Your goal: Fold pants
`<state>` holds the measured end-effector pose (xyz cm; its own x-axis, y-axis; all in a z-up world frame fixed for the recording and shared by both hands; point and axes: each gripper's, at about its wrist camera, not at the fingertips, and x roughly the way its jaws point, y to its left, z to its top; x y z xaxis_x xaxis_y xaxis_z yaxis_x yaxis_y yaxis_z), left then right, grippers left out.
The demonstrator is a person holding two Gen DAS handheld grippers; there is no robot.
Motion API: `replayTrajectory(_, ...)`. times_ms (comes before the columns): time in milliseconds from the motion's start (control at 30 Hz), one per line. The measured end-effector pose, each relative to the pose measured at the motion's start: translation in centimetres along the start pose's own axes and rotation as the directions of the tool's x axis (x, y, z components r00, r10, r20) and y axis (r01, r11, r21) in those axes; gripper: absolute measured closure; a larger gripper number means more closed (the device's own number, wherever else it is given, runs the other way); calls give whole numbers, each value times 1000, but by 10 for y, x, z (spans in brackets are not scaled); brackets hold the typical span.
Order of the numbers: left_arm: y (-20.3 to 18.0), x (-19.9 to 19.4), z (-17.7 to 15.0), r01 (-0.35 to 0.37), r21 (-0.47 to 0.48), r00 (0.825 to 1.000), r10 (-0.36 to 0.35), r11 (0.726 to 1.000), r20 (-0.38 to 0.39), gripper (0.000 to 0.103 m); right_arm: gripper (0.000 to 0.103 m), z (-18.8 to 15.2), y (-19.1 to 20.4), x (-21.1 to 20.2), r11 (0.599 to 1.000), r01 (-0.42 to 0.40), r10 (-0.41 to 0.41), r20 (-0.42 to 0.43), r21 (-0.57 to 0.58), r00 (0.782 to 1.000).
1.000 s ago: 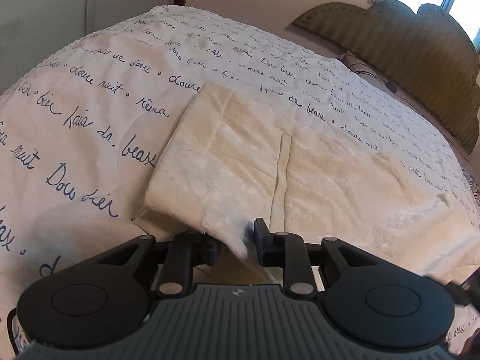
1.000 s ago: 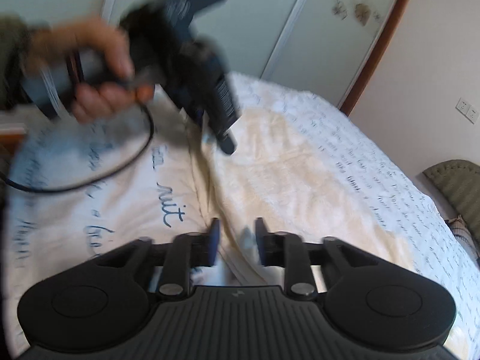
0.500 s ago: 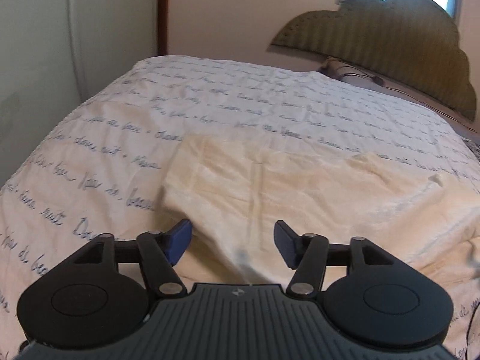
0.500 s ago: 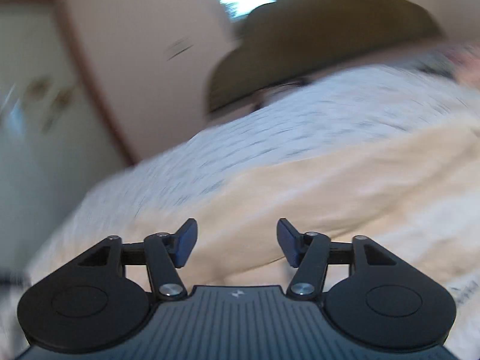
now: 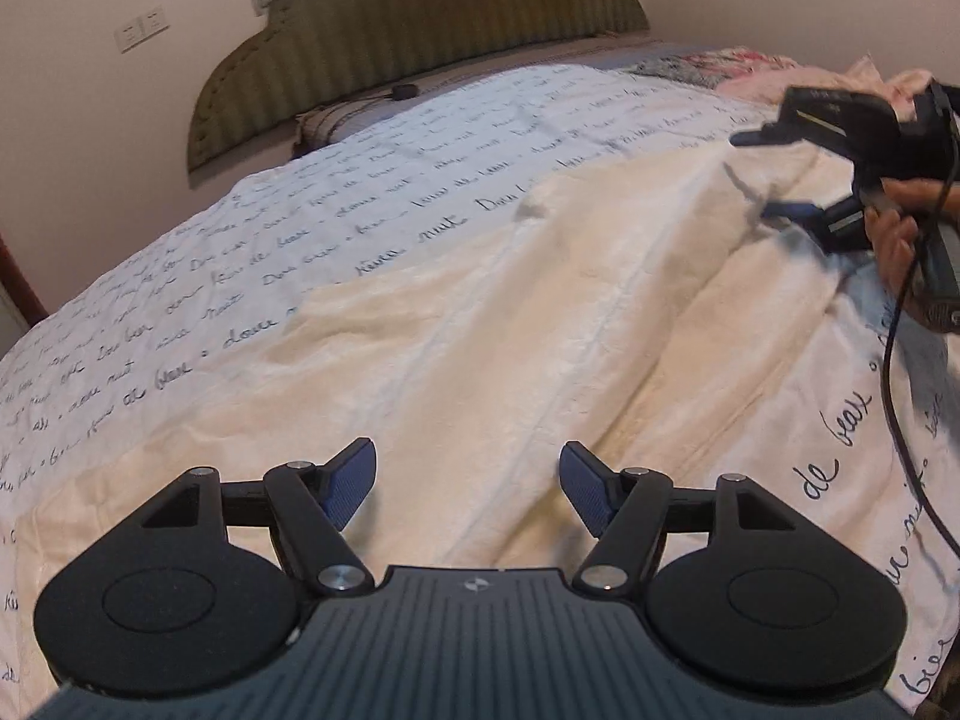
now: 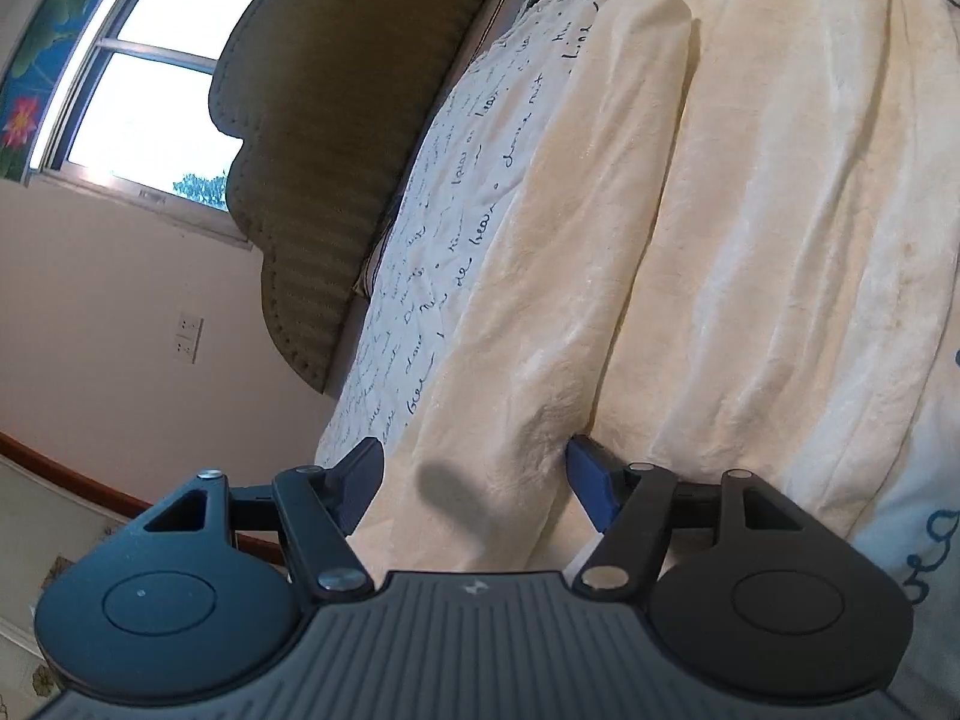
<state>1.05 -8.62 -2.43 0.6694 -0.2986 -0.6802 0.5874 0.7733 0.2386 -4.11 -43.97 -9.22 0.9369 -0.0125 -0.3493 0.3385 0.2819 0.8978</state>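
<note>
Only the left view shows the right claw [image 5: 759, 171], seemingly wide like the left claw [image 5: 467, 489], over cream pants [image 5: 540, 324]

Soft daylight from the overexposed window [image 6: 138, 66] at the upper left of the right wrist view, dim corners, strong fisheye bending at the edges, motion blur on the right gripper [image 5: 774, 174], 1 faint finger shadow on the pants [image 6: 690, 270].
</note>
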Motion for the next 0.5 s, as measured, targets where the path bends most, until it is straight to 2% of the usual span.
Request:
replayTrajectory(67, -12, 8, -1, 9, 54, 1000, -9, 998, 2, 32, 78, -2, 0, 0, 1000, -21, 21, 23, 15, 1000)
replayTrajectory(167, -25, 16, -4, -32, 110, 999, 28, 993, 31, 31, 93, -1, -4, -7, 999, -37, 37, 59, 0, 998)
replayTrajectory(300, -35, 26, -7, -75, 170, 997, 70, 983, 33, 32, 95, -2, 0, -27, 997, -72, 74, 102, -20, 992)
replayTrajectory(433, -39, 22, -11, -65, 201, 994, 45, 977, 101, 33, 96, -2, 12, -57, 990, -95, 108, 126, -101, 986)
replayTrajectory(500, -40, 27, -11, -52, 195, 993, 31, 979, 113, 33, 96, -2, 18, -71, 985, -71, 94, 147, -156, 985)
